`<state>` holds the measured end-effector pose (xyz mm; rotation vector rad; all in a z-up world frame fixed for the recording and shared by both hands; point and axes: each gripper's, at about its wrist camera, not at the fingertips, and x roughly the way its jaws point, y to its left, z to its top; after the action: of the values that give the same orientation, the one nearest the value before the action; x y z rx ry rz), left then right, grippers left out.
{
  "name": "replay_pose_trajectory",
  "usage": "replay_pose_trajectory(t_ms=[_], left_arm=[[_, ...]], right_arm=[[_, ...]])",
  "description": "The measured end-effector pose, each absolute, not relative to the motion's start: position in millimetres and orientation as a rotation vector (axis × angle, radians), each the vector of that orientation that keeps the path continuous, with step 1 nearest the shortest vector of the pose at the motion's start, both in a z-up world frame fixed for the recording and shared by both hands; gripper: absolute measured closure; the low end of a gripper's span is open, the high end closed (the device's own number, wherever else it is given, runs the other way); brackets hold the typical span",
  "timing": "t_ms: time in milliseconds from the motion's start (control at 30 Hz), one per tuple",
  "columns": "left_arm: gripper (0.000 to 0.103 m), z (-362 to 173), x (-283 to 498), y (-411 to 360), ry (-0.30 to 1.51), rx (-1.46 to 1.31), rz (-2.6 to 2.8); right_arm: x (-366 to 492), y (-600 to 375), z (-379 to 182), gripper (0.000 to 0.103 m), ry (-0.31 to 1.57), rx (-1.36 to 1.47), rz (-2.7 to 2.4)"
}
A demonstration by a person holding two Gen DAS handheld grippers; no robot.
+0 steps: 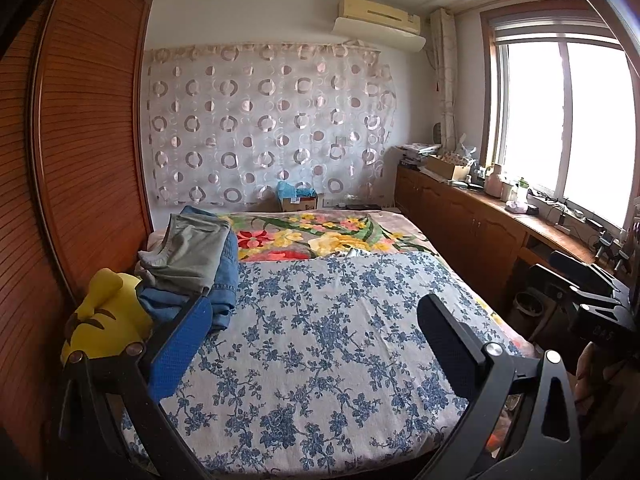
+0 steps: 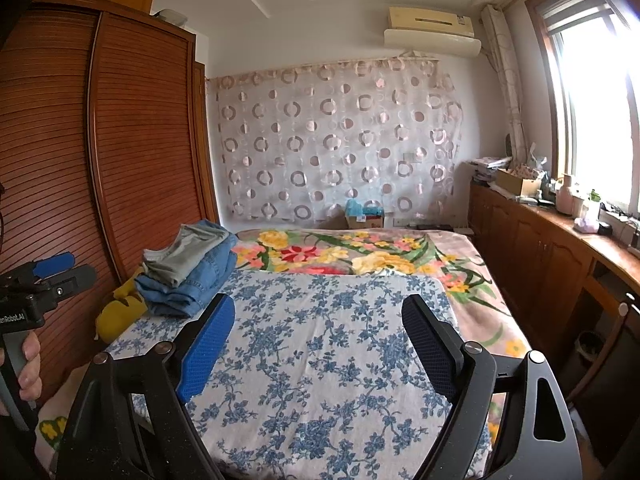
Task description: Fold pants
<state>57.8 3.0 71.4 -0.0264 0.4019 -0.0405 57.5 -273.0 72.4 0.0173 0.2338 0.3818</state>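
A stack of folded pants lies at the left side of the bed, grey pants point(image 1: 188, 248) point(image 2: 182, 256) on top of blue jeans point(image 1: 224, 284) point(image 2: 192, 292). My left gripper point(image 1: 316, 302) is open over the blue floral sheet point(image 1: 320, 360), with nothing between its fingers; the stack is just past its left blue pad point(image 1: 180, 352). My right gripper point(image 2: 319, 302) is also open and empty above the same sheet point(image 2: 320, 360), with the stack to its left. Each gripper shows at the edge of the other's view: the left gripper point(image 2: 60, 272) in a hand, the right gripper point(image 1: 560, 268).
A yellow plush toy point(image 1: 104, 320) point(image 2: 120, 312) sits against the stack. A flowered blanket point(image 1: 320, 236) covers the far half of the bed. A slatted wooden wardrobe point(image 1: 80, 140) stands on the left, low cluttered cabinets point(image 1: 480, 232) under the window on the right, and a bin point(image 1: 528, 304) on the floor.
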Motion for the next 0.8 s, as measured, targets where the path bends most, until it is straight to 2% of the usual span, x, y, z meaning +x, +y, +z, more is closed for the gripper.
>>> replay_pose_trajectory(t_ms=[800], left_arm=[[0.000,68.7,54.5,3.6,0.405,-0.022,-0.037]], right_arm=[[57.1,-274.5,70.2,0.015,0.239,0.018,0.381]])
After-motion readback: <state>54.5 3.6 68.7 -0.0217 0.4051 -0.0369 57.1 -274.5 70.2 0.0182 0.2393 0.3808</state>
